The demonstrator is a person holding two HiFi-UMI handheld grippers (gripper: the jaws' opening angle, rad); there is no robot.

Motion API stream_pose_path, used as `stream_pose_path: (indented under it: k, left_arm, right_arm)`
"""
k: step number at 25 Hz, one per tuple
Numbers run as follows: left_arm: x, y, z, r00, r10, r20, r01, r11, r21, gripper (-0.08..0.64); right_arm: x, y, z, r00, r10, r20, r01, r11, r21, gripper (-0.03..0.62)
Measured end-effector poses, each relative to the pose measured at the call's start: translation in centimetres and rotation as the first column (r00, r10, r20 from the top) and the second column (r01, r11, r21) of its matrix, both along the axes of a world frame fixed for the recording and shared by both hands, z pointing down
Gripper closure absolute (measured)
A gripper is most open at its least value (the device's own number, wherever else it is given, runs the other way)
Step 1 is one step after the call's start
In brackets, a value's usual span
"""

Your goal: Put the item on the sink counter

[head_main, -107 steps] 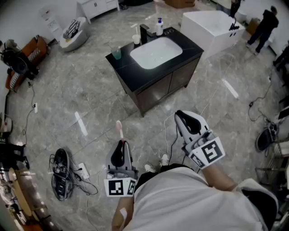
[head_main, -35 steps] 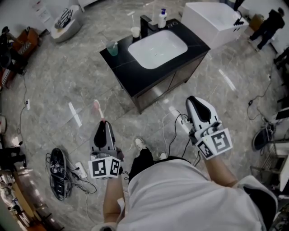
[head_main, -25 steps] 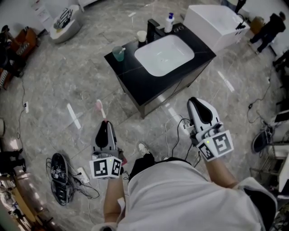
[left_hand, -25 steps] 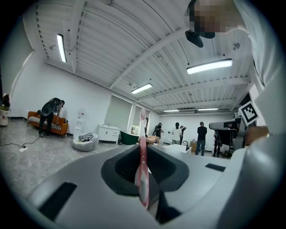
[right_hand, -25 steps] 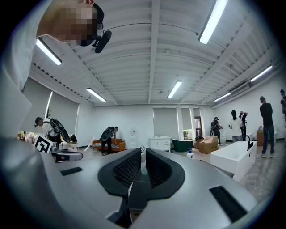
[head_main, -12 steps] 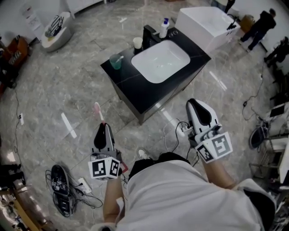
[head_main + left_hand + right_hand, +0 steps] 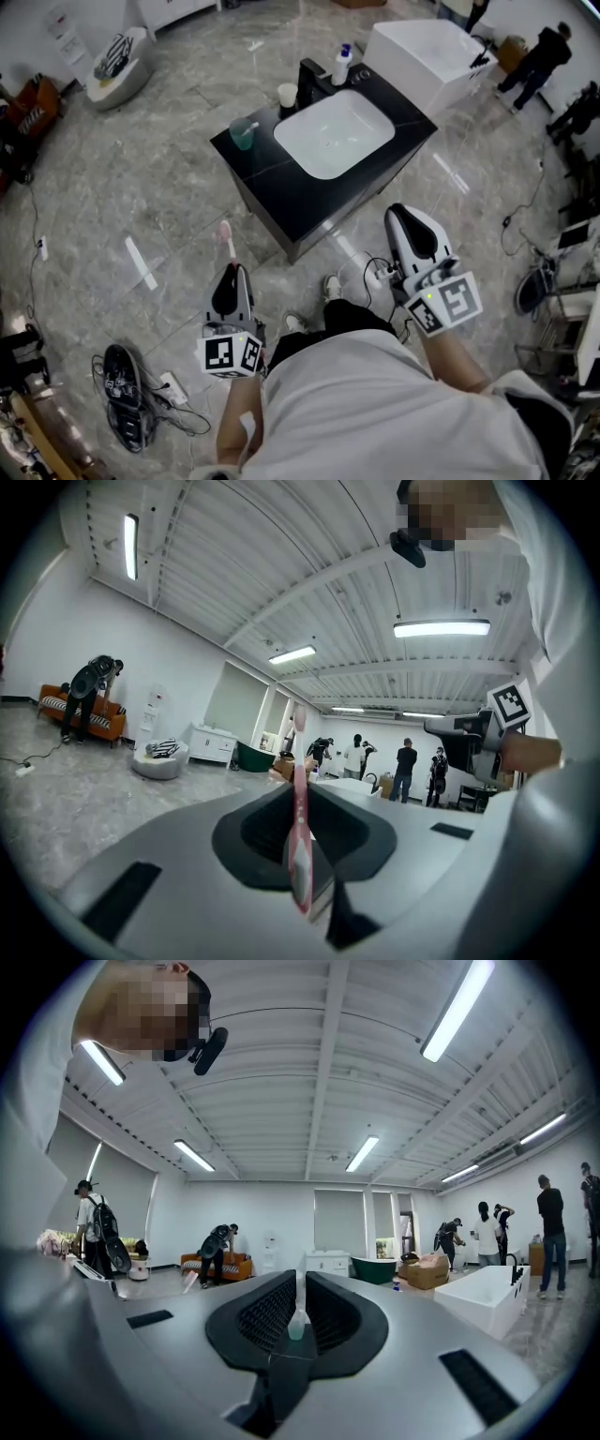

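The left gripper (image 7: 233,274), at the lower left of centre in the head view, has its jaws closed most of the way onto the handle of a pink toothbrush (image 7: 299,841). The brush stands up between them, its far end pointing towards the top of the frame. The toothbrush is over the grey marble floor (image 7: 141,197), well apart from the black sink counter (image 7: 281,186), which sits in the upper middle with its white basin (image 7: 333,131). On the counter stand a green cup (image 7: 243,134), a white cup (image 7: 287,95), a black faucet (image 7: 309,73) and a pump bottle (image 7: 342,66). The right gripper (image 7: 401,214), at the lower right of centre, has its jaws drawn together with only a thin pale slit between them, and I can make out nothing gripped there. A white bathtub (image 7: 427,52) lies at the upper right.
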State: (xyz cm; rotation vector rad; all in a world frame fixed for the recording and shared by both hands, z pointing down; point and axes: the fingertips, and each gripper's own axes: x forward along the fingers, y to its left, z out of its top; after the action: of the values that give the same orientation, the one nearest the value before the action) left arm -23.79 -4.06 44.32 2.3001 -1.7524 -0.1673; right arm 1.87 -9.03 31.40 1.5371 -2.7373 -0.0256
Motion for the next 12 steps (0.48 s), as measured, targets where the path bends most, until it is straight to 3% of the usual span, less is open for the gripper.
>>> stream_pose_path:
  k: [12]
  left_arm:
    - [1.1,-3.9,-1.6,0.997,-0.067,0.048,0.066,0.998,0.020,0.515]
  right_arm:
    - [0.6,-6.5,0.2,0.995,-0.092,0.034,0.092,0.996,-0.011,0.537]
